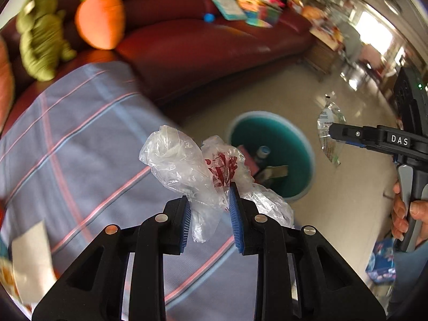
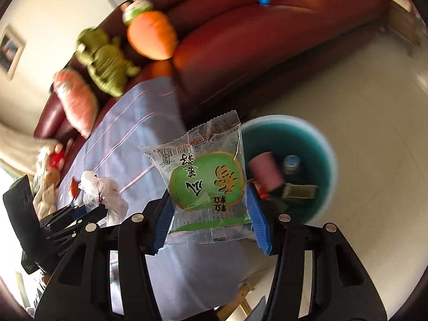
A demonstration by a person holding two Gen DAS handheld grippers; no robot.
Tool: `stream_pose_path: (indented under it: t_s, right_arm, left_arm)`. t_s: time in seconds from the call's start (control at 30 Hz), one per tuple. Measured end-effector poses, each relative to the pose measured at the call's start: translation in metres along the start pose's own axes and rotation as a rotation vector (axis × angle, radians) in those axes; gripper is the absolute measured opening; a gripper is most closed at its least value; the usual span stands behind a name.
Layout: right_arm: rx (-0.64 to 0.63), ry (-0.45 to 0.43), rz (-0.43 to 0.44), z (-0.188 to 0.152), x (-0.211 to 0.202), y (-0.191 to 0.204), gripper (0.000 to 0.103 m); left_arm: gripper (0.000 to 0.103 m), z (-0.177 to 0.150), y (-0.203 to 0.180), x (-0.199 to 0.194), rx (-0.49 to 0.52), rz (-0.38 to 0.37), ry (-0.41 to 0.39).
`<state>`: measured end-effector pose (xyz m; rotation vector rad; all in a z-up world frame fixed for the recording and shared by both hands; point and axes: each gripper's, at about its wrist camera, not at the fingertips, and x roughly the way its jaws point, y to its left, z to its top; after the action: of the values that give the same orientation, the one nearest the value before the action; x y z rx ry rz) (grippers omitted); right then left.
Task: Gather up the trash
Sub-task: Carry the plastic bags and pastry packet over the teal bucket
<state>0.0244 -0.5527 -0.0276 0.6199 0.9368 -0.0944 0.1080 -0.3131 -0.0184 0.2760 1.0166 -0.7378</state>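
Observation:
My left gripper (image 1: 210, 208) is shut on a crumpled clear plastic bag (image 1: 187, 168) with red print, held over the edge of a table with a blue striped cloth (image 1: 80, 139). My right gripper (image 2: 211, 208) is shut on a clear snack wrapper (image 2: 206, 179) with a green label. The wrapper also shows in the left wrist view (image 1: 329, 131), hanging from the right gripper (image 1: 334, 132). A teal trash bin (image 1: 302, 144) stands on the floor just beyond both grippers, with several items inside. It also shows in the right wrist view (image 2: 321, 144). The left gripper (image 2: 93, 208) with its bag (image 2: 104, 190) appears at left in the right wrist view.
A dark red sofa (image 1: 203, 45) stands behind the table, with a green plush (image 1: 40, 37), an orange carrot plush (image 1: 100, 21) and books (image 1: 251, 8) on it. Paper (image 1: 29, 256) lies on the cloth at lower left. A blue box (image 1: 381, 262) lies on the floor at right.

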Motion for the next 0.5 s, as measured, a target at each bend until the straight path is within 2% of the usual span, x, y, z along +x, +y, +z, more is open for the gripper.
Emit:
stream_pose_path:
  t_s: [0.2, 0.5]
  right_arm:
    - [0.064, 0.015, -0.032, 0.009, 0.003, -0.04, 0.051]
    - [0.09, 0.01, -0.045, 0.025, 0.0, -0.062, 0.051]
  left_arm:
    - [0.027, 0.023, -0.04, 0.045, 0.05, -0.04, 0.053]
    - [0.03, 0.035, -0.077, 0.092, 0.071, -0.08, 0.118]
